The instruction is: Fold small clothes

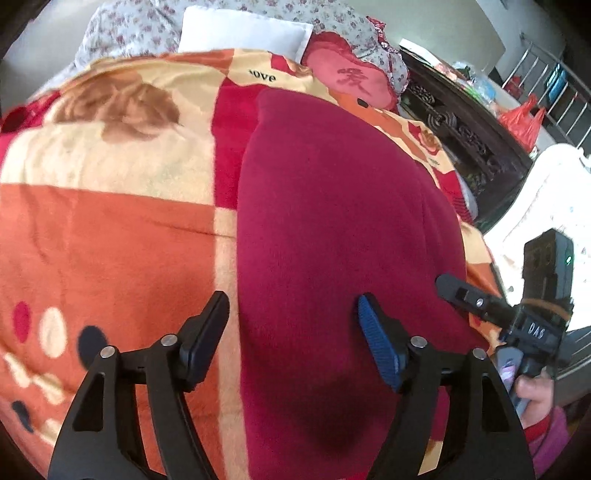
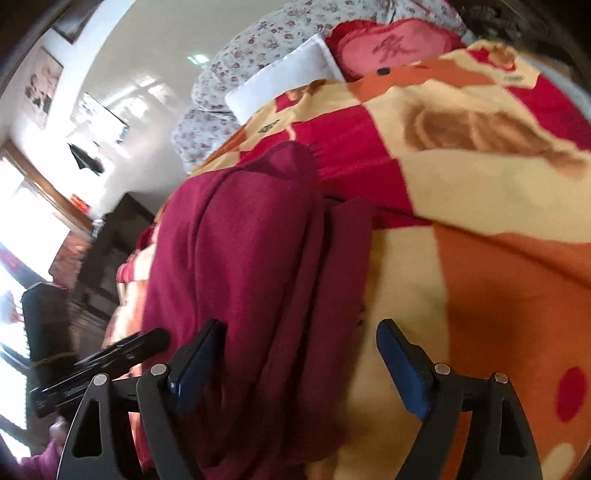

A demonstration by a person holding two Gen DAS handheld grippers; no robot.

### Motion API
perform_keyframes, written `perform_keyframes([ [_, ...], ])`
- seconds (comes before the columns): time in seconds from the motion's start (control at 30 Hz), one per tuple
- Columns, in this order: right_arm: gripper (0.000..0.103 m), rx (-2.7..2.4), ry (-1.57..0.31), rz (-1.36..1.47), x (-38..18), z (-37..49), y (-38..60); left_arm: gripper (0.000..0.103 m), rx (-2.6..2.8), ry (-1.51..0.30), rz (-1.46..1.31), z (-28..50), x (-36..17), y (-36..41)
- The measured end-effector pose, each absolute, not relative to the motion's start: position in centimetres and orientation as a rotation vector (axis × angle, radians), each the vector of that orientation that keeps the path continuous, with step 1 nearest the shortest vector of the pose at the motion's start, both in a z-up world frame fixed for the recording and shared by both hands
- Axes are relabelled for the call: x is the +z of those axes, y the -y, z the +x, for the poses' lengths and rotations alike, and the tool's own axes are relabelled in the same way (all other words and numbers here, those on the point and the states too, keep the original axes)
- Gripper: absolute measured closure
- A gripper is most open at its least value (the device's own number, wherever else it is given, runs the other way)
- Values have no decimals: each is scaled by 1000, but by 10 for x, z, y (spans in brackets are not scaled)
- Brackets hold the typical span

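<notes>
Dark red fleece garment (image 1: 332, 229) lies folded lengthwise on orange patterned bed blanket (image 1: 110, 240), btwn and ahead of jaws. Left gripper (image 1: 291, 332), right gripper (image 2: 299, 354): both released, nothing gripped. Est. crosswise fold remaining.

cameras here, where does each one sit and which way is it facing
Left wrist: on the left claw, angled down at the dark red garment spread on the patterned blanket; its own open fingers, plus the right claw and a hand at the right edge.
Right wrist: on the right claw, angled down along the garment's bunched folds, view rolled; its open fingers, with the left claw lower left.
Shared: garment, blanket, white pillow, red heart cushion.
</notes>
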State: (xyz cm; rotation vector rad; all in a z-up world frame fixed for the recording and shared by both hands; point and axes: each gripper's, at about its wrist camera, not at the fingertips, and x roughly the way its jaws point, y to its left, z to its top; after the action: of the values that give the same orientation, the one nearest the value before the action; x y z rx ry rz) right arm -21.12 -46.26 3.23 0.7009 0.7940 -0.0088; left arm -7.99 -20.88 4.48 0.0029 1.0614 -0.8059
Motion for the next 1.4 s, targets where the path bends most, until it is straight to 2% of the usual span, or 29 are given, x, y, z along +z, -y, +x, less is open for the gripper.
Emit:
perform_keyframes([
  [0.17, 19, 26, -771, 718, 29, -203, 459, 24, -849, -1141, -112, -66, 30, 209],
  [0.23, 40, 48, -764, 726, 32, -203, 456, 25, -875, -1169, -151, -65, 27, 209],
  [0.33, 59, 48, -757, 682, 45, -205, 448, 39, -898, -1143, -125, -74, 35, 209],
  [0.4, 65, 61, -742, 658, 58, -210, 439, 51, -911, -1121, -107, -82, 45, 204],
  [0.47, 66, 87, -734, 662, 69, -214, 432, 56, -931, -1106, -97, -89, 58, 196],
  [0.63, 66, 165, -730, 638, 92, -227, 393, 56, -910, -1065, -38, -116, 90, 157],
  [0.77, 66, 207, -768, 670, 78, -232, 366, 56, -849, -1108, -36, -128, 86, 125],
  [0.9, 63, 93, -883, 679, 52, -233, 355, 56, -749, -1141, 15, -136, 63, 109],
  [1.0, 62, 66, -840, 680, 67, -250, 357, 56, -712, -1089, 19, -146, 69, 95],
  [1.17, 62, 156, -790, 528, 113, -269, 330, 56, -737, -961, 43, -169, 99, 88],
  [1.27, 63, 222, -812, 411, 125, -265, 301, 56, -738, -949, 107, -181, 99, 94],
  [1.4, 77, 204, -904, 287, 101, -264, 275, 56, -735, -994, 138, -184, 85, 105],
])
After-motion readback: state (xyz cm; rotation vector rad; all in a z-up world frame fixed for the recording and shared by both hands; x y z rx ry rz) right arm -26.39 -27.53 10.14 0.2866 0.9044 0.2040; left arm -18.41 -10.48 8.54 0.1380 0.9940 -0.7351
